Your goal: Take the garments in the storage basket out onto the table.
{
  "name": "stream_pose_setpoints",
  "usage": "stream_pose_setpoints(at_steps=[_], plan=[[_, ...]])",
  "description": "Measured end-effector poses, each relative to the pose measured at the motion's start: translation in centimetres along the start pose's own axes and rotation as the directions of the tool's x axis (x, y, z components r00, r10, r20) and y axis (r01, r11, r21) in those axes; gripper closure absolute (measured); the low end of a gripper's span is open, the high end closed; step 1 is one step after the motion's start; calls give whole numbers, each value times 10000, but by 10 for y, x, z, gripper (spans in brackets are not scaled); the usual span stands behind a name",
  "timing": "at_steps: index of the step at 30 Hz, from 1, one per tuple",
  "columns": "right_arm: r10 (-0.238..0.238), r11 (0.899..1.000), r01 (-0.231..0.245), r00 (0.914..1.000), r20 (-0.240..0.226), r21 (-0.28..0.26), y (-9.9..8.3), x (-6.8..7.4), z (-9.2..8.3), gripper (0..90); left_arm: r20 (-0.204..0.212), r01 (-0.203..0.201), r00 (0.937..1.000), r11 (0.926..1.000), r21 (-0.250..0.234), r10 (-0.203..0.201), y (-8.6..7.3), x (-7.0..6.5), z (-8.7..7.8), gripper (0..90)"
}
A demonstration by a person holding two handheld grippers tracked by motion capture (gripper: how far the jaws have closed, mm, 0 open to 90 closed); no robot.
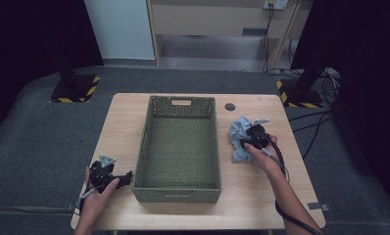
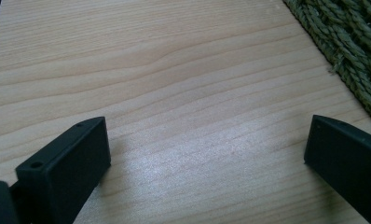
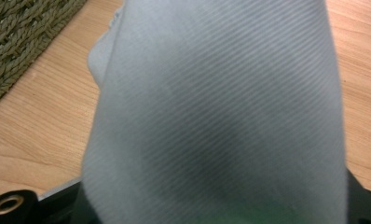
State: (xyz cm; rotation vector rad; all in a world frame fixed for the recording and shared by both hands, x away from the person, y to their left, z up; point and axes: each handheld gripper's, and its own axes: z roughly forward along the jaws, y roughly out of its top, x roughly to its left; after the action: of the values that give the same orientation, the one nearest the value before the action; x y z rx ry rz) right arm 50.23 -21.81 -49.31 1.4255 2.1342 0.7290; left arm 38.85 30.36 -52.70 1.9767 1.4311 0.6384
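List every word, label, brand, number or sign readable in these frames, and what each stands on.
No readable text anywhere.
Woven basket: no label.
Grey cloth: plain ribbed fabric, no print or tag.
Wooden table: bare grain; the dark round spot carries no writing.
Yellow-black hazard stripes on the stand bases: a warning pattern, no words.
Wall socket plate: too small to read.

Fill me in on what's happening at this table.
A person works at a wooden table with a gripper in each hand. The right gripper is on a crumpled grey cloth lying just right of an empty woven green basket; the cloth drapes over its jaws. The left gripper rests open on bare wood left of the basket, holding nothing.
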Motion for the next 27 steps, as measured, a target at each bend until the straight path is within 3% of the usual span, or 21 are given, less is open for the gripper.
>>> stream_pose_setpoints(at_steps=[17, 27], plan=[[92, 9994, -99, 9997, -218, -323, -2, 1, -3, 238, 0, 1, 10000, 10000, 1, -1, 0, 0, 0, 0], [308, 9959, -362, 9973, -665, -828, -2, -4, -22, 102, 1, 2, 10000, 10000, 0, -2, 0, 0, 0, 0]])
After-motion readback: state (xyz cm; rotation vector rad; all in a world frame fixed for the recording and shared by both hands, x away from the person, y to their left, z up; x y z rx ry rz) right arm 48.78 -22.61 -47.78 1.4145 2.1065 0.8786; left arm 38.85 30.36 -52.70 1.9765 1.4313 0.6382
